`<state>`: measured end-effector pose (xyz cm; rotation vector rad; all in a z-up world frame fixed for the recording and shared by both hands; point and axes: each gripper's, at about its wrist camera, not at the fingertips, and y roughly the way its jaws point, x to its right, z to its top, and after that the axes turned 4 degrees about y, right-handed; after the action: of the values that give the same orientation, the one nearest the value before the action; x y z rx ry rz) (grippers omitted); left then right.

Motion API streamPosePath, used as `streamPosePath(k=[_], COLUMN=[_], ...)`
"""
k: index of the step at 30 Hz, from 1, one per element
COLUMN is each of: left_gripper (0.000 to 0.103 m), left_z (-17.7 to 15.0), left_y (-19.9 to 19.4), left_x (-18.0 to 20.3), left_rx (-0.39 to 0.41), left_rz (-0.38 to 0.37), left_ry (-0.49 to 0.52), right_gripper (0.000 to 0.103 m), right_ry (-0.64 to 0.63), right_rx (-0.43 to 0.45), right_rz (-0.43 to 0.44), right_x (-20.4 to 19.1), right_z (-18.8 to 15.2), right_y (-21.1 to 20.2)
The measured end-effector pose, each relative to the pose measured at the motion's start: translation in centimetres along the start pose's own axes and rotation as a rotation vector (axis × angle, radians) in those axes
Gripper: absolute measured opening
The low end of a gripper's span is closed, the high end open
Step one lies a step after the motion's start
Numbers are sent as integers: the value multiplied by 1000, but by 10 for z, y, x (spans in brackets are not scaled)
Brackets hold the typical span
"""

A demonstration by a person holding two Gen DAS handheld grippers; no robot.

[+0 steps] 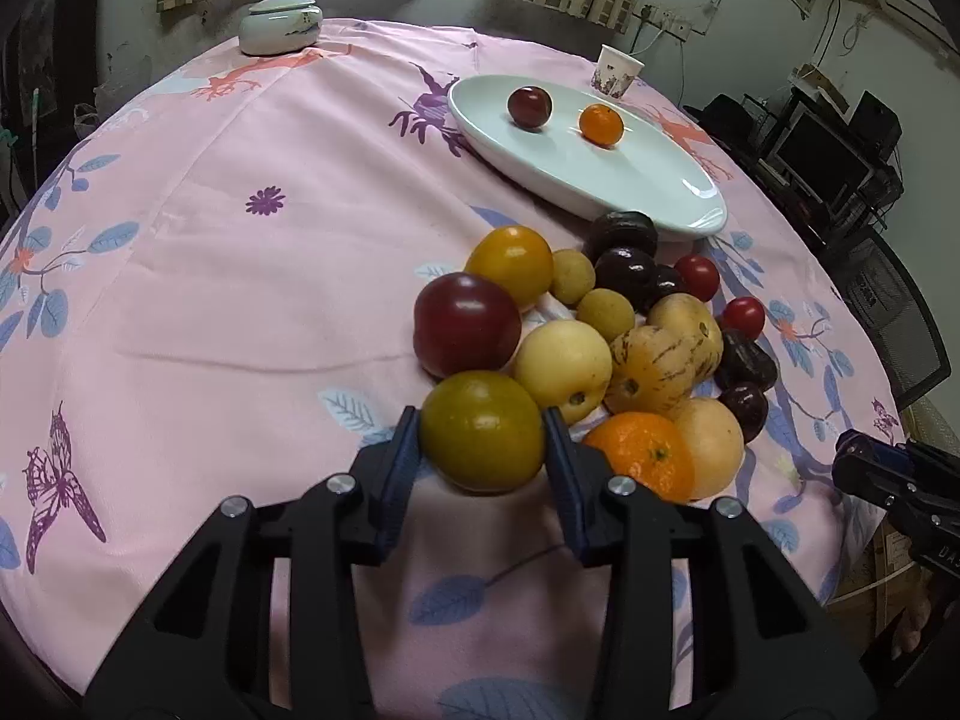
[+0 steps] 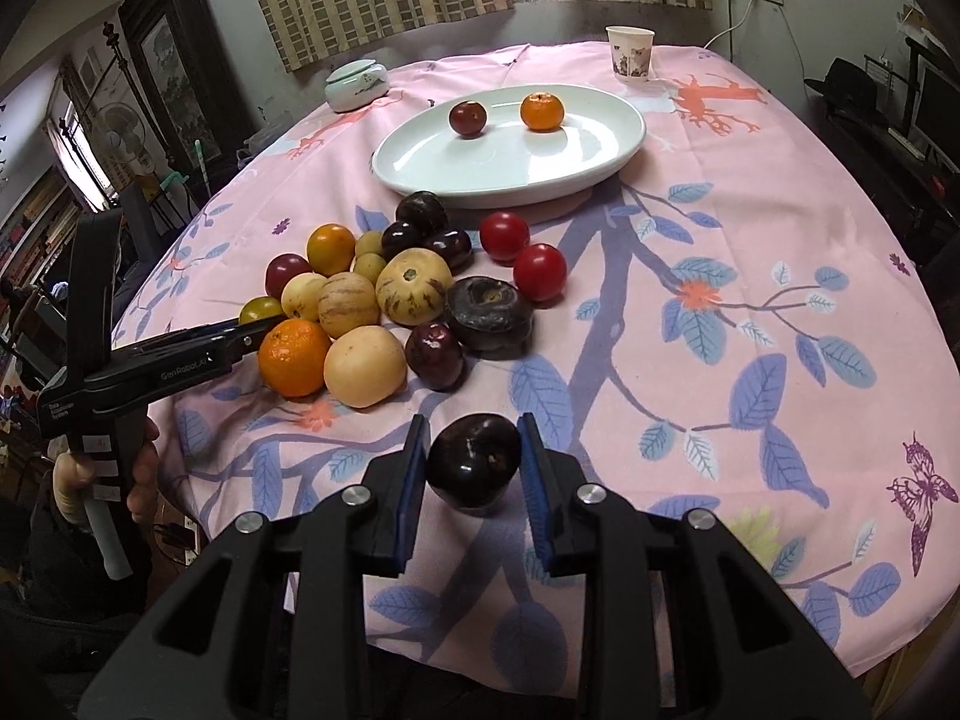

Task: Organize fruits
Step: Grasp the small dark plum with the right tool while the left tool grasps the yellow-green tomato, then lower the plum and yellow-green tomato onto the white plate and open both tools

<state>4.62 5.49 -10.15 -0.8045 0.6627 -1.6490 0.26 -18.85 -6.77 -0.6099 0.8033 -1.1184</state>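
Observation:
My left gripper point(image 1: 482, 420) is shut on a green-yellow plum point(image 1: 480, 432) at the near left edge of a pile of several fruits point(image 1: 636, 360); in the right wrist view this gripper point(image 2: 258, 330) reaches in from the left beside a mandarin point(image 2: 294, 357). My right gripper point(image 2: 472, 429) is shut on a dark purple plum point(image 2: 474, 462), held just above the pink cloth in front of the pile. A white oval plate point(image 1: 660, 180) point(image 2: 510, 162) lies beyond the pile with a red plum point(image 2: 468, 118) and a small mandarin point(image 2: 542, 111) on it.
A paper cup point(image 2: 629, 53) stands behind the plate and a lidded ceramic jar point(image 2: 358, 84) at the far left of the round table. Two red tomatoes point(image 2: 522, 255) lie right of the pile. A pink floral cloth point(image 2: 750, 228) covers the table; a chair point(image 1: 888, 312) stands beside it.

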Motion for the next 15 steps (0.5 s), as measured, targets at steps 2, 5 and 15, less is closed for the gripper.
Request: streamPosePath(k=[2,5,15], left_gripper=[41,41,41], left_z=[-1,1,18], left_y=[-3,-18,-53], left_x=[6,9,23], left_rx=[11,34,94], left_rz=[25,24,0], left_ry=[29,33,71], right_gripper=[30,30,30], right_ry=[0,3,6], right_rx=[0,-5,-6], right_rz=[3,9,30], right_x=[-1,-1,1], right_z=[1,4,13], right_y=[1,4,13])
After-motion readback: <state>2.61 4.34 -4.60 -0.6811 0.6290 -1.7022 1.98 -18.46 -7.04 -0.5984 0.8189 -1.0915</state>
